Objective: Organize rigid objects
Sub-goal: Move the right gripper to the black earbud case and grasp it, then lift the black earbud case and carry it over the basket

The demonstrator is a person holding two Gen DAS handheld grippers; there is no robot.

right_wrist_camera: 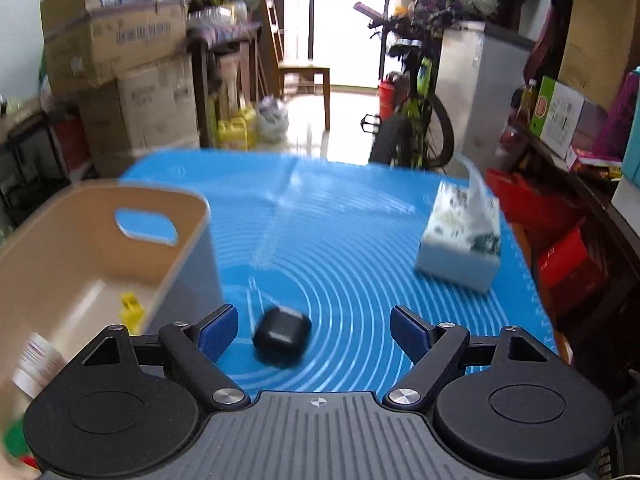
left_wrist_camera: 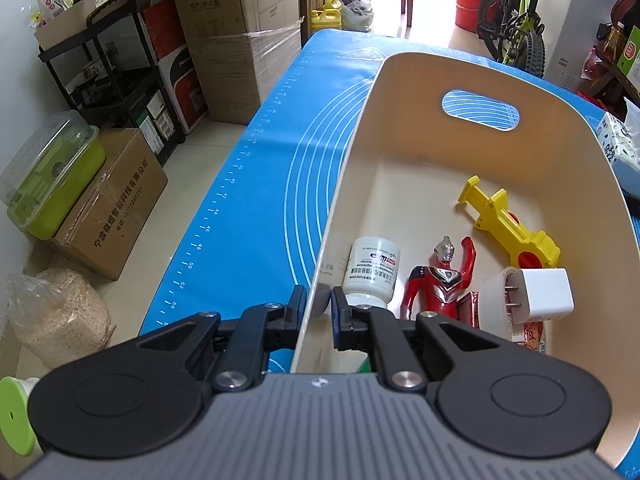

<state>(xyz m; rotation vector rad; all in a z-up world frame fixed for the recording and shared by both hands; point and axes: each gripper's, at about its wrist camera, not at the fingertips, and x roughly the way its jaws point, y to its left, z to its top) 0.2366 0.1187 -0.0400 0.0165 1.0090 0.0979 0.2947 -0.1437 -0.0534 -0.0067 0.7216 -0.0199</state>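
My left gripper (left_wrist_camera: 318, 312) is shut on the near left wall of a beige bin (left_wrist_camera: 352, 168), one finger outside and one inside. In the bin lie a white pill bottle (left_wrist_camera: 372, 270), a red Ultraman figure (left_wrist_camera: 440, 280), a yellow plastic toy (left_wrist_camera: 508, 224) and a white plug adapter (left_wrist_camera: 540, 296). My right gripper (right_wrist_camera: 314, 330) is open and empty, low over the blue mat (right_wrist_camera: 360, 220). A small black case (right_wrist_camera: 282, 336) lies on the mat between its fingers, nearer the left one. The bin (right_wrist_camera: 80, 220) stands to the left in the right wrist view, which is blurred.
A tissue pack (right_wrist_camera: 460, 240) lies on the mat at the right. Cardboard boxes (left_wrist_camera: 240, 40), a black shelf (left_wrist_camera: 112, 80) and a green container (left_wrist_camera: 52, 176) stand on the floor left of the table. A bicycle (right_wrist_camera: 416, 120) stands beyond the far edge.
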